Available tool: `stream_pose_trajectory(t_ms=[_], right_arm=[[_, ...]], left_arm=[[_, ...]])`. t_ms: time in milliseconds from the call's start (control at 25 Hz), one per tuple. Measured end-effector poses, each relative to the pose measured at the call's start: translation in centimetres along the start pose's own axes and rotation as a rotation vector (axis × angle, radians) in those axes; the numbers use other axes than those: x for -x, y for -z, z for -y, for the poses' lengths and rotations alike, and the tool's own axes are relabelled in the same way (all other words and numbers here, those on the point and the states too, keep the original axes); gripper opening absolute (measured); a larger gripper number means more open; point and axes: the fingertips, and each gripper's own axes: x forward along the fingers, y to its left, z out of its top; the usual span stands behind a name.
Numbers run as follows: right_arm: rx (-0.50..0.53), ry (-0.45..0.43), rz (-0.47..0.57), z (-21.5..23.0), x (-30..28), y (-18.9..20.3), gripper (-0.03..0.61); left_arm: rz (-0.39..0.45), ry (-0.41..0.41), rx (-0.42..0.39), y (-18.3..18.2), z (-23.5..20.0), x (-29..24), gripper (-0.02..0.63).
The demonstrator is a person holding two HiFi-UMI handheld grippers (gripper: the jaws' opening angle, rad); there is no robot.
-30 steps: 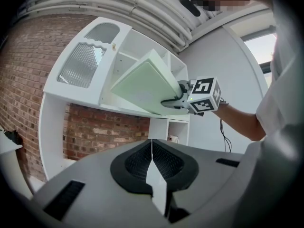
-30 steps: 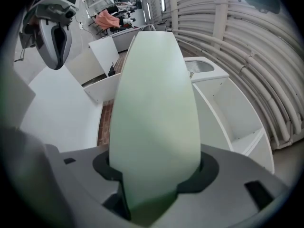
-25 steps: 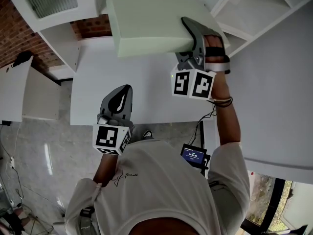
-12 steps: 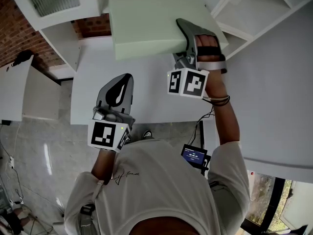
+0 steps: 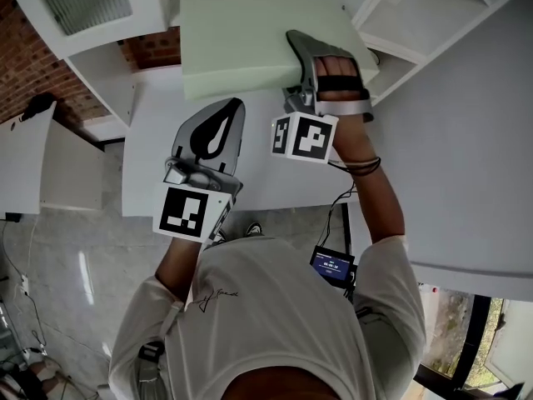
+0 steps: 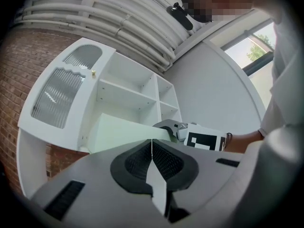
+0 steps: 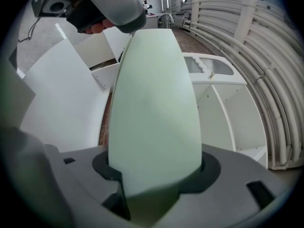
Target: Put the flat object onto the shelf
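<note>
Right gripper (image 5: 310, 69): clamped on flat object's near edge.
Flat object (image 5: 241, 36): before shelf (image 5: 425, 23), not yet on it.
Left gripper (image 5: 210, 140): pressed together, empty.
Risk: single-edge hold; slab could tip, hitting shelf front.

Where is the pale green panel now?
Head view, top centre: the panel is clamped in the right gripper, held up before the white shelf unit.

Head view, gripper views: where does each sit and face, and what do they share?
Head view: on the person's head, steeply down at the green panel, both arms, left gripper, right gripper.
Left gripper view: on that gripper, along shut jaws toward the white shelf unit; right forearm shows.
Right gripper view: on that gripper, along jaws clamped on the green panel, toward the shelf unit.
Shared by all: panel, shelf unit.
</note>
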Motion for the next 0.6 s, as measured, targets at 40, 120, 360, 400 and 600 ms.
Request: stream_pose_trajectory(t_ms=[40,120,360,400,600], right_arm=[[0.001,0.003,-0.001,-0.1,0.0,-0.2,0.288],[0.003,0.006,-0.003,-0.2,0.0,-0.3,0.288],[0.011,0.009,-0.014,-0.4,-0.5,-0.5,0.288],[0.012,0.008,-0.014,-0.5,-0.7,-0.6,0.288],[0.017,0.017,-0.016,-0.4,-0.7,-0.6,0.288]], left_arm=[[0.003,0.004,-0.005,-0.1,0.0,-0.2,0.015],[0.002,0.011,-0.010,-0.1,0.1,-0.7,0.015],[-0.007,0.029,-0.017,0.2,-0.4,-2.2,0.015],[-0.007,0.032,-0.021,0.2,-0.5,-2.3,0.015],[-0.020,0.076,-0.016,0.5,0.2,-3.0,0.015]])
